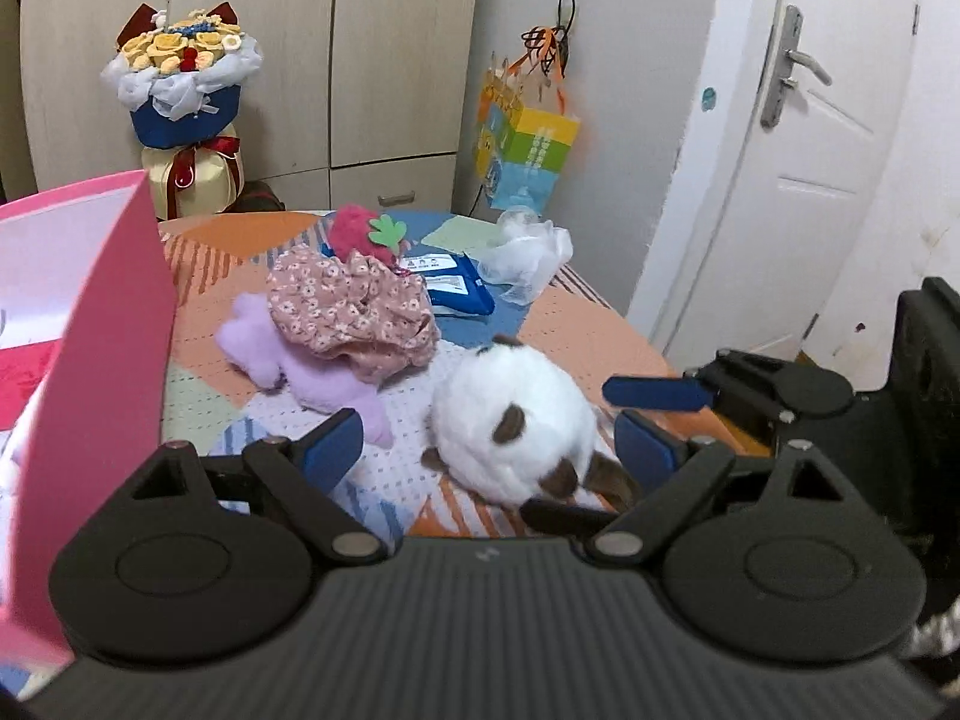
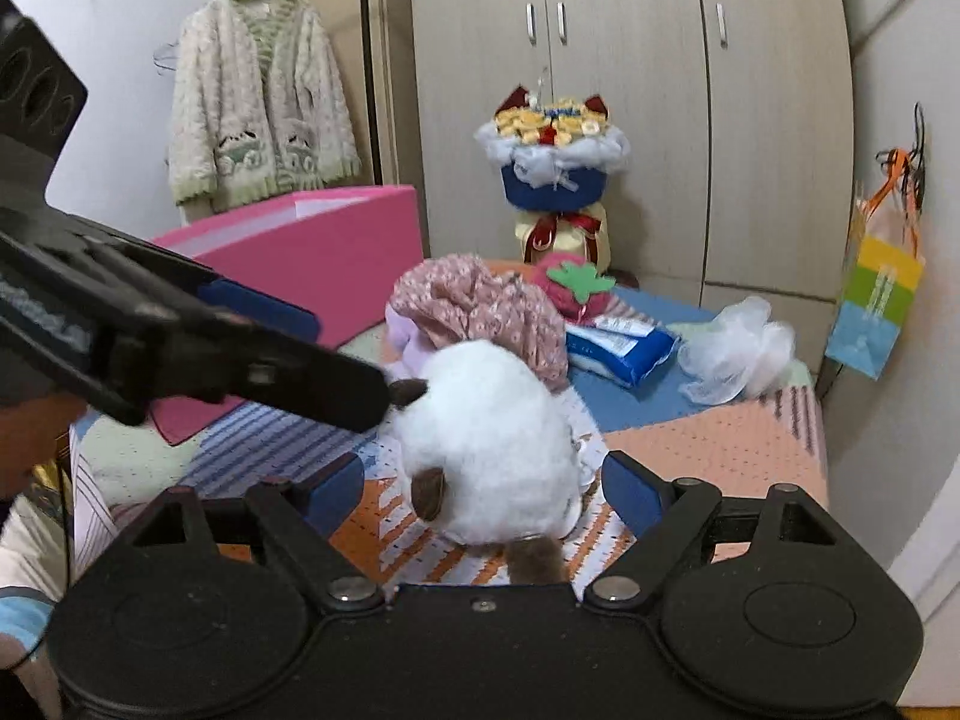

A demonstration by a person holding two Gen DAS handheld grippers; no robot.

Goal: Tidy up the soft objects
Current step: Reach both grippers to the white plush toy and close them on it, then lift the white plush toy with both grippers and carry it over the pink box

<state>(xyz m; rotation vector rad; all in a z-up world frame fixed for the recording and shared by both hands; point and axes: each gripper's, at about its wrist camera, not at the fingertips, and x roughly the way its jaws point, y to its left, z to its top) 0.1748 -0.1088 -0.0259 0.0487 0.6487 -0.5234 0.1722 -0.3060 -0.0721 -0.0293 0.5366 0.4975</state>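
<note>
Broadly, a bed with a patchwork quilt of orange, blue and pale green panels [image 1: 576, 324] fills both views, backed by a beige wardrobe with metal handles [image 2: 630, 90] and, in the left wrist view, a white panelled door with a silver lever handle [image 1: 840, 138]. At the bed's left side stands an open pink storage box with a white lining [image 1: 90, 312], its near wall rising beside the left tongs [image 1: 486, 444]. Those tongs are spread wide, blue pads apart, and the round white plush toy with brown ears and paws [image 1: 516, 414] lies on the quilt between them, without either pad pressing on it as far as can be seen. The right tongs [image 2: 483, 480] are likewise spread, with the same plush toy between their pads, untouched as far as I can tell. Behind the toy a crumpled pink floral cloth [image 1: 354, 312] is heaped over a lilac plush toy [image 1: 288, 360], and a red plush strawberry with a green felt leaf [image 1: 366, 234] sits just beyond. Farther back lie a blue-and-white soft pack [image 1: 450, 282], whose print is too small to read, and a crumpled clear plastic bag [image 1: 528, 258]. A striped paper gift bag in yellow, green and blue [image 1: 528, 150] hangs on the wall; its lettering is illegible. A blue-wrapped bouquet of yellow flowers [image 1: 180, 78] stands by the wardrobe, and a cream knitted cardigan [image 2: 258, 102] hangs at the left of the right wrist view.
</note>
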